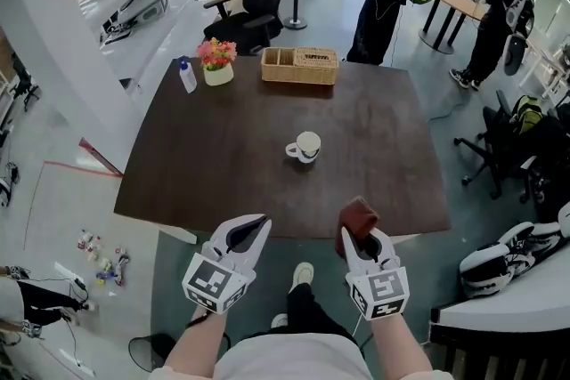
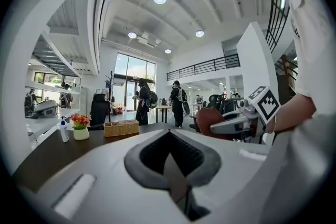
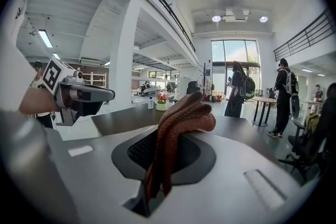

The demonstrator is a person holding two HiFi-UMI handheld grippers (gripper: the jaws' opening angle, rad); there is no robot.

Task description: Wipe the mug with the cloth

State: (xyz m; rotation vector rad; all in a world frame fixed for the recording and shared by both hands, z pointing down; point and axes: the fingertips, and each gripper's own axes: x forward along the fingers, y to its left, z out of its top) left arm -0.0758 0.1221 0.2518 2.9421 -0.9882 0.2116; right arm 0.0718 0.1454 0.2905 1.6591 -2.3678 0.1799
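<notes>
Seemingly level — right tool [image 1: 361, 241], with cloth [image 1: 358, 214].

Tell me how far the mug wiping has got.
Done: the cloth is clamped in the right tongs. In hand: both tongs hover at the near edge of the table, short of the mug. To do: the left tongs are shut and empty; the mug stands mid-table, not yet touched or wiped.

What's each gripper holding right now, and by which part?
Right gripper: the reddish-brown cloth, jaws shut on its lower folds, the bunched rest sticking out past them. Left gripper: nothing, jaws together.
</notes>
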